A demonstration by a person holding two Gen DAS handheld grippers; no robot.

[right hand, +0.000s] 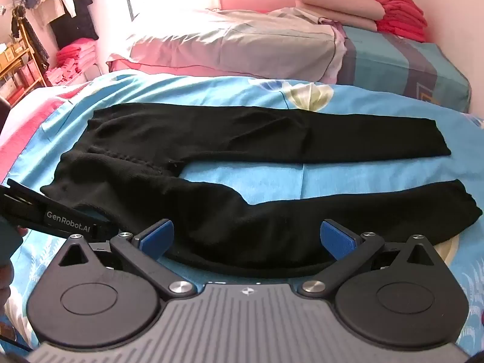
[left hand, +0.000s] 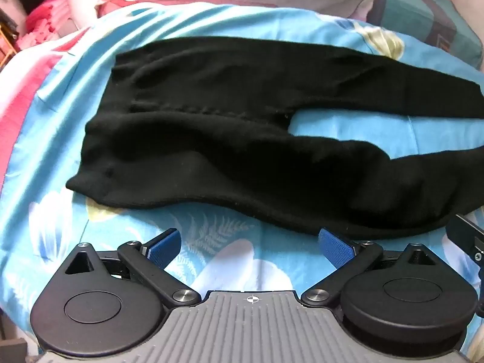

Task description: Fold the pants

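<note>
Black pants [left hand: 211, 139] lie spread flat on a blue flowered bedsheet [left hand: 363, 127], waistband to the left, both legs running right with a gap between them. My left gripper [left hand: 249, 243] is open and empty, just short of the near leg's edge, near the hip. In the right wrist view the pants [right hand: 242, 139] show in full. My right gripper [right hand: 246, 234] is open over the near leg's edge, its blue pads [right hand: 335, 237] either side of the cloth, not closed on it. The left gripper's body [right hand: 60, 220] shows at the left there.
A second bed [right hand: 242, 42] with a pale cover lies beyond. Folded red cloths [right hand: 402, 15] and a pillow sit at its far right. Hanging clothes and shelves [right hand: 27, 30] stand at the far left. The sheet's pink border [left hand: 18, 96] runs along the left.
</note>
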